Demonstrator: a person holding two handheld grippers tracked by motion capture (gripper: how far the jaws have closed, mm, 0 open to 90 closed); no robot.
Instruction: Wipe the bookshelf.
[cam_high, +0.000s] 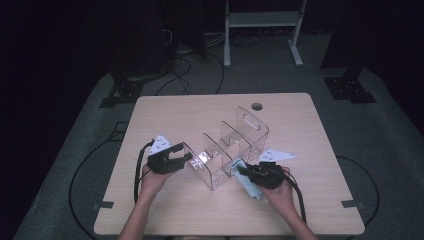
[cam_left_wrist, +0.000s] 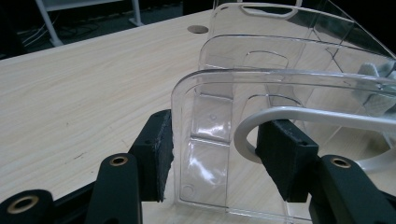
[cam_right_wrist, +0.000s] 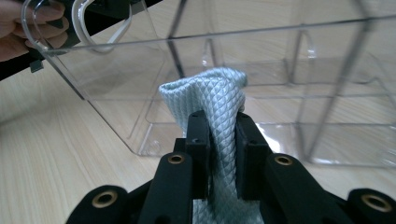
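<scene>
Wood table (cam_high: 165, 115): left gripper (cam_high: 181, 156) clamps clear organizer (cam_high: 227, 150) end wall; right gripper (cam_high: 248, 172), beside organizer, pinches blue cloth (cam_right_wrist: 219, 95). Risk: wiping force tips organizer.

Worktop (cam_high: 200, 112): pale wood-grain top with rounded corners, a round cable hole (cam_high: 257, 106) near its far edge. Floor (cam_high: 390, 145): grey carpet, black cables (cam_high: 187, 70) trailing across it beyond the worktop. White metal frame stand (cam_high: 262, 22) at the far side. Dark surroundings; black floor plates (cam_high: 350, 89) at either far corner.
</scene>
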